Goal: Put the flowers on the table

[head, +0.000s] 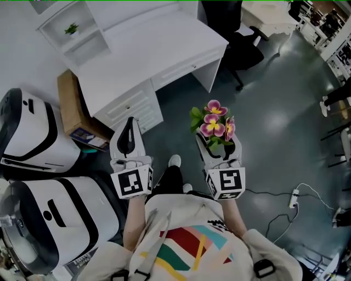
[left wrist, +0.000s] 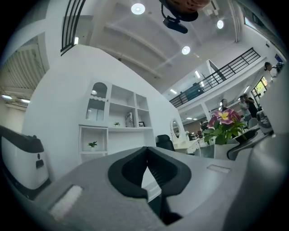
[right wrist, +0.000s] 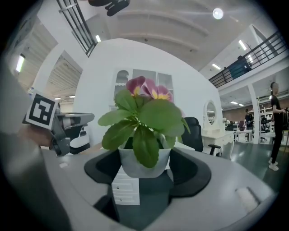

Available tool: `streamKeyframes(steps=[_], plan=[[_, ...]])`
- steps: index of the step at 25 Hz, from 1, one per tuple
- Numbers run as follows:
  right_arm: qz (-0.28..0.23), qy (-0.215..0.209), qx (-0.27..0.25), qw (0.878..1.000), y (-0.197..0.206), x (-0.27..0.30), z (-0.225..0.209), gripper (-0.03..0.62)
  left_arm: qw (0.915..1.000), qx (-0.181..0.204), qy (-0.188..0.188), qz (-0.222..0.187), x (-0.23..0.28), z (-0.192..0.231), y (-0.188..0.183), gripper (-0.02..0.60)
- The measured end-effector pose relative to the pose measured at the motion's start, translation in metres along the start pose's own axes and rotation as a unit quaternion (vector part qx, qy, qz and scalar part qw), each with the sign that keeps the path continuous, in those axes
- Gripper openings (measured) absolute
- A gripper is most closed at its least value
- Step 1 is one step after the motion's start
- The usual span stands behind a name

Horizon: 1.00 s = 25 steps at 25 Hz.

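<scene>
Right claw clamps white pot holding flowers.

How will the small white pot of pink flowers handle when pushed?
Probably light: the small white pot sits upright in the right gripper. Likely top-heavy, since leaves and pink flowers spread wider than its narrowing base. Its smooth sides may slip.

bg: glossy dark-grey floor | white wooden desk w/ drawers | black swivel chair behind it | white open shelf unit | brown cardboard box beside desk | round ceiling lamps lit
</scene>
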State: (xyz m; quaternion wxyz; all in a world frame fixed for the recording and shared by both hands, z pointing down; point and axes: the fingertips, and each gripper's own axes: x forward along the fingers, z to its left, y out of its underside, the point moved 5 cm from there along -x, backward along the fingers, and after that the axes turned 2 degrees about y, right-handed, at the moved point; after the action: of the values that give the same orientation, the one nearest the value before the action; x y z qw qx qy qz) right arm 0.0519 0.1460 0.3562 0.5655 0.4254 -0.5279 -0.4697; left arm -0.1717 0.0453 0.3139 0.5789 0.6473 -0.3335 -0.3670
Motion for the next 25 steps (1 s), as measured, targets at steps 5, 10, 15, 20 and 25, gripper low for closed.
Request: streamKeyframes(steps=[5, 10, 15, 20, 25], plan=[[-0.017, 0.001, -0.015, 1.0, 0.001, 0.006, -0.014, 0.324, 0.9995, 0.022, 0.008, -0.02, 0.016, -0.011, -0.006, 0.005], [-0.034, 0.003, -0.032, 0.999, 0.012, 0.032, -0.024, 0.325, 0.9987, 0.03, 0.024, -0.033, 0.05, -0.023, 0.015, 0.005], [-0.029, 0.004, -0.032, 0.999, 0.016, 0.058, -0.044, 0.324, 0.9989, 0.02, 0.031, -0.028, 0.087, -0.027, 0.028, 0.005], [-0.018, -0.004, -0.03, 0.999, 0.009, 0.124, -0.068, 0.325, 0.9993, 0.018, 0.024, -0.022, 0.152, -0.015, 0.04, 0.005], [-0.027, -0.024, -0.029, 0.999, 0.008, 0.164, -0.078, 0.325, 0.9994, 0.025, 0.016, -0.018, 0.186, -0.008, 0.047, 0.005]])
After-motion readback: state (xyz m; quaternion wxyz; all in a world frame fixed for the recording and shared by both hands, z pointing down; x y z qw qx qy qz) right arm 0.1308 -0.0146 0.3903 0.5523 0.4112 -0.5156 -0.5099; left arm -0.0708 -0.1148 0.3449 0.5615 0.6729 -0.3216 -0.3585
